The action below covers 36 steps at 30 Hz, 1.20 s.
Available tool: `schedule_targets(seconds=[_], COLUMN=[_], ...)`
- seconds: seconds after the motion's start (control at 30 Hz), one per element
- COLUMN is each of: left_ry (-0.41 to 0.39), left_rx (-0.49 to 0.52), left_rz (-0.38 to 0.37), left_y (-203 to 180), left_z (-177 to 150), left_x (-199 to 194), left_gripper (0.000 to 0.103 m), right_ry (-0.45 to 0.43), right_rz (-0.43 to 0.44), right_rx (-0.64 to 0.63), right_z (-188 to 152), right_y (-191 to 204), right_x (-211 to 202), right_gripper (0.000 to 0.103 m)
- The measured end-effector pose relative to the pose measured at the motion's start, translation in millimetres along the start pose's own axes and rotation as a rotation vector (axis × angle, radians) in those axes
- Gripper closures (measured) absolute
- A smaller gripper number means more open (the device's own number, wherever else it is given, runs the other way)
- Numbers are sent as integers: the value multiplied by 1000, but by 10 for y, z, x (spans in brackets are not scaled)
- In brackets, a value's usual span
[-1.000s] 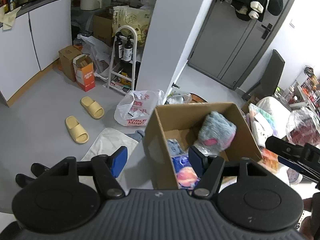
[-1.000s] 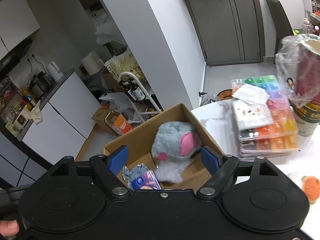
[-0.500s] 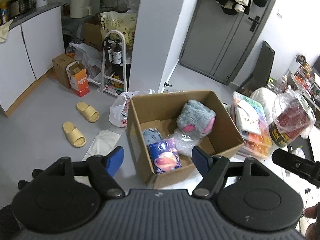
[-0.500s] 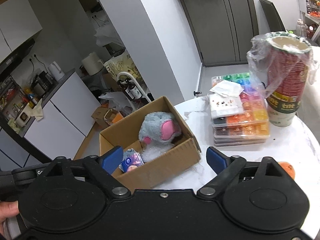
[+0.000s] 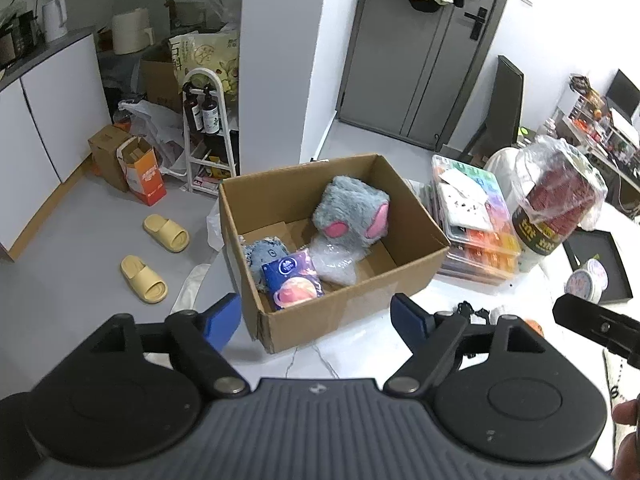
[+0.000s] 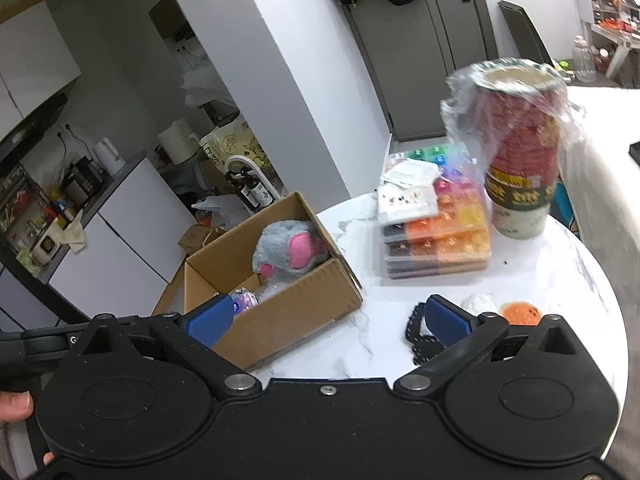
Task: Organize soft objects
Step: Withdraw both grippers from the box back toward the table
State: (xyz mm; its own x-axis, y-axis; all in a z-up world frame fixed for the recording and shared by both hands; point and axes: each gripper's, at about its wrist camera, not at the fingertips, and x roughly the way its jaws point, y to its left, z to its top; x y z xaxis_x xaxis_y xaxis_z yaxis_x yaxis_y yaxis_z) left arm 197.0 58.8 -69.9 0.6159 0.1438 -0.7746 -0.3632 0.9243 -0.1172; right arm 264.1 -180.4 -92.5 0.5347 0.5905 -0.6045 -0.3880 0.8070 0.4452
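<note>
An open cardboard box [image 5: 416, 220] [image 6: 304, 300] stands on the white marble table [image 6: 540, 280]. Inside lie a grey plush with pink ears [image 5: 352, 212] [image 6: 288, 252], a small blue-grey plush [image 5: 264, 252], a blue tissue pack [image 5: 294, 284] and a clear plastic bag [image 5: 334, 260]. On the table right of the box lie a black beaded item [image 6: 418, 340], a white soft thing [image 6: 478, 304] and an orange soft thing [image 6: 520, 312]. My left gripper [image 5: 320, 318] is open and empty, in front of the box. My right gripper [image 6: 328, 320] is open and empty, above the table by the box.
A stack of colourful bead cases [image 5: 476, 232] [image 6: 436, 232] and a plastic-wrapped red cup stack [image 5: 556, 208] [image 6: 520, 152] stand right of the box. A black tray [image 5: 600, 264] is at far right. Yellow slippers [image 5: 156, 256], boxes and a white rack [image 5: 208, 136] are on the floor.
Both grippers have pulled back and up from the box, so the box looks smaller and more of the table shows. Both stay open and empty.
</note>
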Motion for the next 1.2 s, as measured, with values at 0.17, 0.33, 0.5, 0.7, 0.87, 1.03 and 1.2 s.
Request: schedule_targets(seconds=[0.17,0.33,0.5,0.7,0.87,1.03,1.2], left_ry=[13,34,44,18,14,30,55], left_rx=[26,61,75,93,93,95,123], left_rz=[-13,-8,-7,3,-13,-48,-64], left_y=[-101,-227,-330,-485,-599,-734,-890], left_z=[-81,-144,-185,-204,-213,-248,-294], left_x=[-10,-33,-54,-50,16,119,237], left_gripper=[15,10,5,0,0,0,0], right_ry=[-6,-32,-41,-40,-44,-30,-26], right_rz=[-3,7,12,6,-7,-48,-74], right_rx=[21,52,73,99,136,149,174], right_z=[-103,-150,-183,-216,-250,-280,-299], right_y=[-175,-374,-509,-683,-850,-978,-1098], right_x=[-73,-214,-328,-391,-419,-377,-363], right_gripper=[0,0,0,0,0,0,0])
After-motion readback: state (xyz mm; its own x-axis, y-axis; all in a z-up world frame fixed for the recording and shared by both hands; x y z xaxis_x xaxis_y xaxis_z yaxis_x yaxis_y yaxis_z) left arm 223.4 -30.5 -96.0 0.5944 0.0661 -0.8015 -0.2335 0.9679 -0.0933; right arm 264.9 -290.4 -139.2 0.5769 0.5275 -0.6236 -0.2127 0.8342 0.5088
